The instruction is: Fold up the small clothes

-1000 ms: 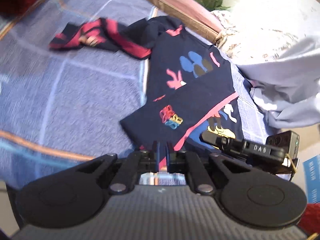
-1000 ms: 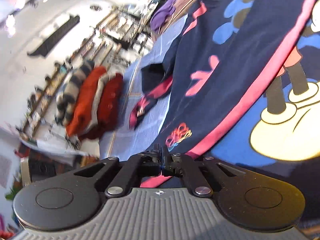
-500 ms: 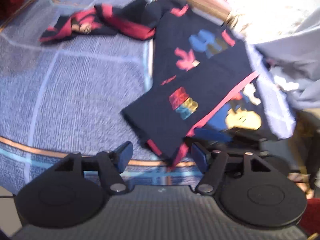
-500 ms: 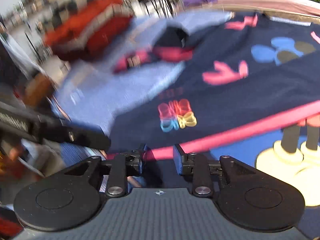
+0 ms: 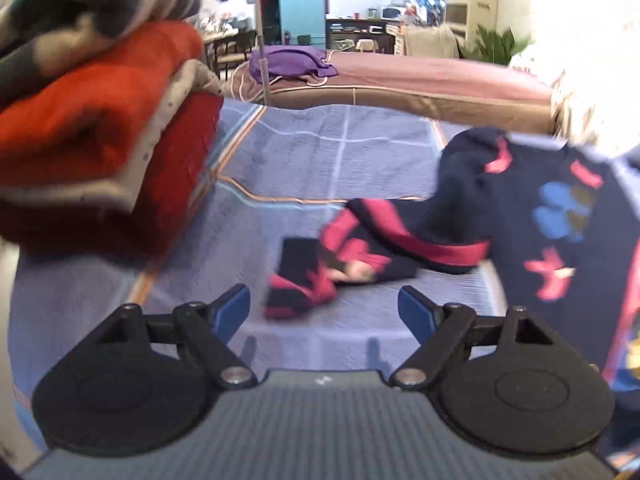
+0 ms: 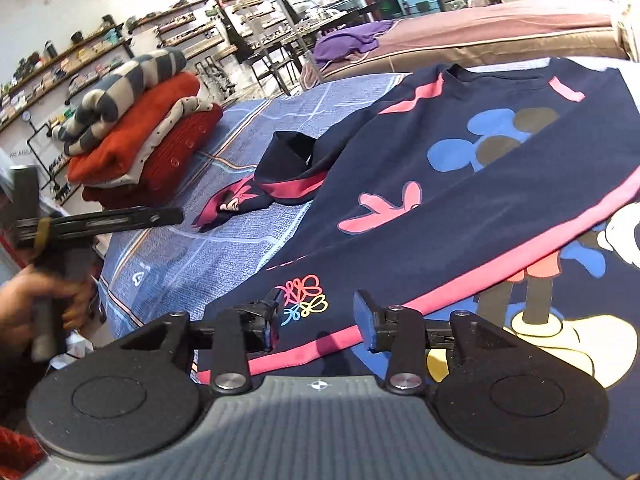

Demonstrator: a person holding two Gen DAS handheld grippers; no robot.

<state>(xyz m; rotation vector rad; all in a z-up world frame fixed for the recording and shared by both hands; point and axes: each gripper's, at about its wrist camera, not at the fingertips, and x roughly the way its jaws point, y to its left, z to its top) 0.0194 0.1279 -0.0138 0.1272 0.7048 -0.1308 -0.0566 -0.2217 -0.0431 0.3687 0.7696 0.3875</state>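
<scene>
Left gripper (image 5: 324, 306) jaws opening, nothing between, right gripper (image 6: 316, 318) jaws opening over navy shirt (image 6: 460, 200) hem, crumpled sleeve (image 5: 360, 256) at 12 o'clock of left gripper

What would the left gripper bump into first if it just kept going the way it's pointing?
Probably the crumpled sleeve of the navy sweatshirt, lying on the blue bedspread just ahead of the opening, empty fingers; depth is uncertain in this blurred view.
</scene>
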